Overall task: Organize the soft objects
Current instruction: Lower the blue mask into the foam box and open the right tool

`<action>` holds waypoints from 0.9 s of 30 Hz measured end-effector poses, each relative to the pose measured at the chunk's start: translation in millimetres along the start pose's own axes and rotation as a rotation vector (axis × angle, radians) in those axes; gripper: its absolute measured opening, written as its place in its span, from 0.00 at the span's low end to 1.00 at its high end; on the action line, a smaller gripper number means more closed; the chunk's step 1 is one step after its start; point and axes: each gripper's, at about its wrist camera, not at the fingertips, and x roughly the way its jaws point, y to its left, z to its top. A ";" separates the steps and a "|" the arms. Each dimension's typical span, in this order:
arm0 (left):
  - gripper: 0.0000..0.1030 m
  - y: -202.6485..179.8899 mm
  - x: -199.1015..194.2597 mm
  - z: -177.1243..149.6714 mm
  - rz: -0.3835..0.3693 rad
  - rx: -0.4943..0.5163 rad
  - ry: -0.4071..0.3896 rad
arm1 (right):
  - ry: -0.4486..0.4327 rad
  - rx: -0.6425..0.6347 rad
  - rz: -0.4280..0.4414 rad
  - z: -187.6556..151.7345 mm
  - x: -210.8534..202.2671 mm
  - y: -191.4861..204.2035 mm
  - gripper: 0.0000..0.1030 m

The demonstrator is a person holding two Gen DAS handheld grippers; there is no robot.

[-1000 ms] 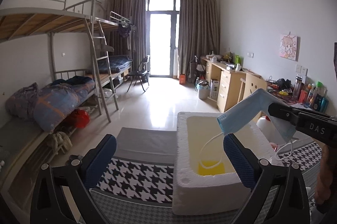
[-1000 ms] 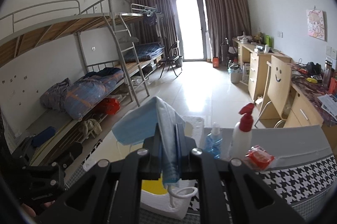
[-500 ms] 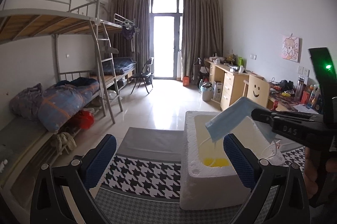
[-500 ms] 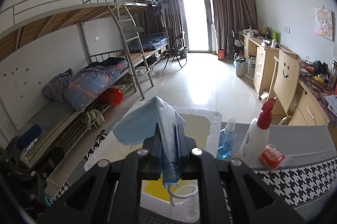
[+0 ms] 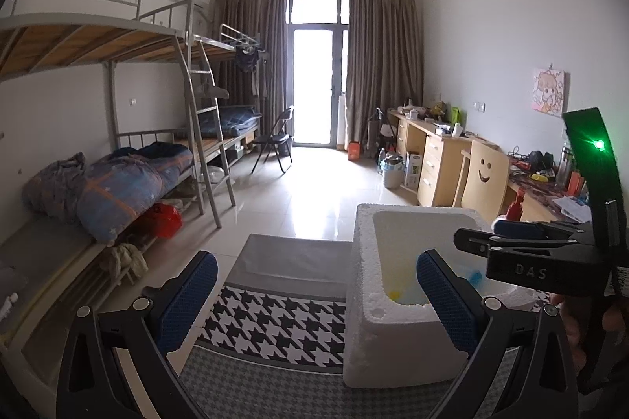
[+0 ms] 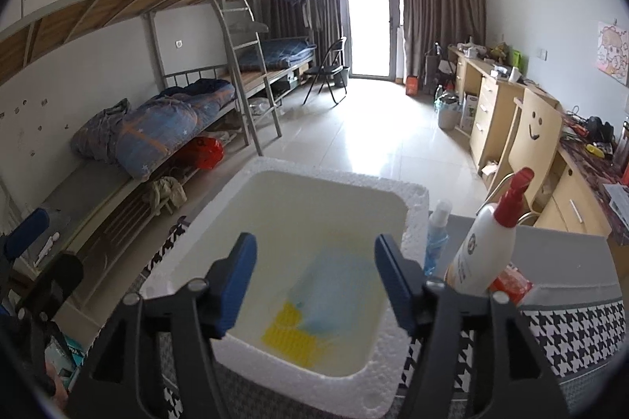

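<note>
A white foam box (image 6: 393,385) (image 5: 389,352) stands on the houndstooth-covered table. Inside it a light blue face mask (image 6: 334,293) lies, blurred, on a yellow cloth (image 6: 289,334); both show faintly in the left wrist view (image 5: 473,277). My right gripper (image 6: 314,285) is open and empty right above the box opening; it shows from the side in the left wrist view (image 5: 468,242). My left gripper (image 5: 314,297) is open and empty, over the table just left of the box.
A white spray bottle with a red top (image 6: 487,242), a small blue bottle (image 6: 435,238) and a red packet (image 6: 511,283) stand right of the box. Bunk beds (image 5: 118,151) line the left wall, desks (image 5: 432,151) the right.
My right gripper has opened and let go of the blue mask, which has dropped into the foam box. The right gripper has moved closer over the box.
</note>
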 end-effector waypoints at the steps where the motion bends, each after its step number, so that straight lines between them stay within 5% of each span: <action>1: 0.99 0.1 -0.1 0.2 -0.002 -0.001 0.000 | -0.002 0.005 -0.001 -0.1 -2.2 -0.3 0.65; 16: 0.99 -10.9 -8.3 1.5 -0.029 0.013 -0.009 | -0.061 0.022 0.015 1.0 -25.5 -0.1 0.67; 27: 0.99 -19.4 -10.9 3.9 -0.046 0.018 -0.009 | -0.179 0.003 -0.049 -4.2 -51.2 -4.1 0.92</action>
